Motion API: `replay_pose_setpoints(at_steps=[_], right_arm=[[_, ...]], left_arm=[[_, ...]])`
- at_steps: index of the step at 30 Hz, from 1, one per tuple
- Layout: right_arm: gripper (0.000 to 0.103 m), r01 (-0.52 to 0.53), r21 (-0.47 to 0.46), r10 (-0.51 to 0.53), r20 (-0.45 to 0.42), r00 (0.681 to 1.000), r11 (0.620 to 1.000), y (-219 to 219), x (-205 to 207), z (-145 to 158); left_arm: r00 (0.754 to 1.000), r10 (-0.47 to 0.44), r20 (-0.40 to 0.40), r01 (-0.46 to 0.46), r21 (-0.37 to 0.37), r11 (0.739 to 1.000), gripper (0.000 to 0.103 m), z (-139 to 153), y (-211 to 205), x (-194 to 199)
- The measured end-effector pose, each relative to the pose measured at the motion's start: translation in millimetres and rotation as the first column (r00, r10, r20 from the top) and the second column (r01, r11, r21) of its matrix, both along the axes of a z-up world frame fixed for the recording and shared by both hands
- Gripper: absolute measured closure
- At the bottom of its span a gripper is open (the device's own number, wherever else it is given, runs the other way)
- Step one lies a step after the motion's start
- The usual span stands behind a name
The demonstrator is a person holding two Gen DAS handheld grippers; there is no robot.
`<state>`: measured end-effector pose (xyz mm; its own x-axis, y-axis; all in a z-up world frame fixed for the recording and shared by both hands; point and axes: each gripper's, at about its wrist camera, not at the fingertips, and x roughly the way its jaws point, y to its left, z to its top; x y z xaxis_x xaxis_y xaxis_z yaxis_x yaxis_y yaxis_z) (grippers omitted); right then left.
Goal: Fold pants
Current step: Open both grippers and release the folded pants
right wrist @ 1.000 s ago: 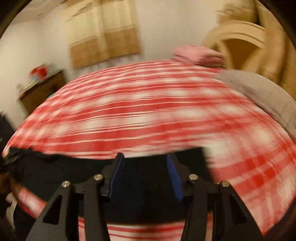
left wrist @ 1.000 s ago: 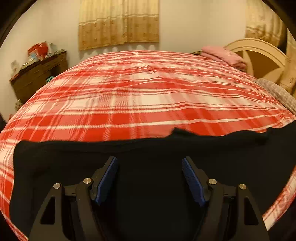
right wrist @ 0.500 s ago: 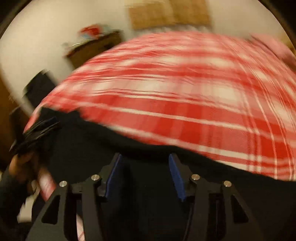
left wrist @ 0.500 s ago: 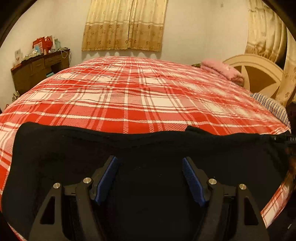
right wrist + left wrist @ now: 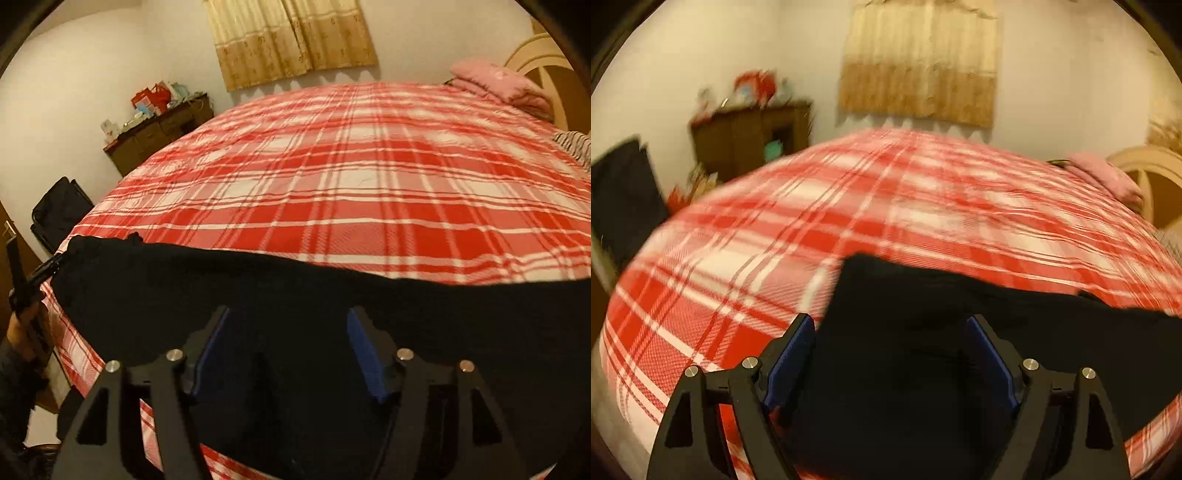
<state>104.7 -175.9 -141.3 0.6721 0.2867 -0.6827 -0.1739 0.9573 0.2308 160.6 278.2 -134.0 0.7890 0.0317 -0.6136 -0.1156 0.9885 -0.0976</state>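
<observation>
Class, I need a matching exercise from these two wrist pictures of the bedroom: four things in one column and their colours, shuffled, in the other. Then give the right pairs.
Things:
1. pants
2. bedspread
3. curtain
4. folded blanket by the headboard

Colours:
A. pink
B. black
C. red and white plaid
D. beige-gold

Pairs: 1-B, 2-C, 3-D, 4-A
</observation>
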Motion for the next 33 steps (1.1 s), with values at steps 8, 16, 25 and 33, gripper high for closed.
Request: replay_pose_setpoints(at_steps=[8, 16, 25, 33], right_arm=[[0.036, -0.037, 0.022, 0.036, 0.044, 0.998, 0.999, 12, -9, 4], [0.036, -0.085, -0.021, 0.087, 0.085, 0.993, 0.996, 30, -21, 6], [0.036, -0.090, -0.049, 0.093, 0.078, 0.993, 0.995, 37, -20, -2], [0.035, -0.069, -0.090, 0.077, 0.088, 0.993, 0.994, 36, -20, -1]], left_arm=[[0.994, -0.048, -0.095, 0.043, -0.059, 0.997, 0.018, -7, 14, 30], [0.988, -0.070, -0.137, 0.071, 0.000, 0.997, 0.046, 1, 5, 16], [0.989, -0.066, -0.135, 0.063, -0.028, 0.998, 0.044, -7, 10, 22], [0.987, -0.064, -0.148, 0.060, -0.033, 0.998, 0.074, 2, 11, 19]])
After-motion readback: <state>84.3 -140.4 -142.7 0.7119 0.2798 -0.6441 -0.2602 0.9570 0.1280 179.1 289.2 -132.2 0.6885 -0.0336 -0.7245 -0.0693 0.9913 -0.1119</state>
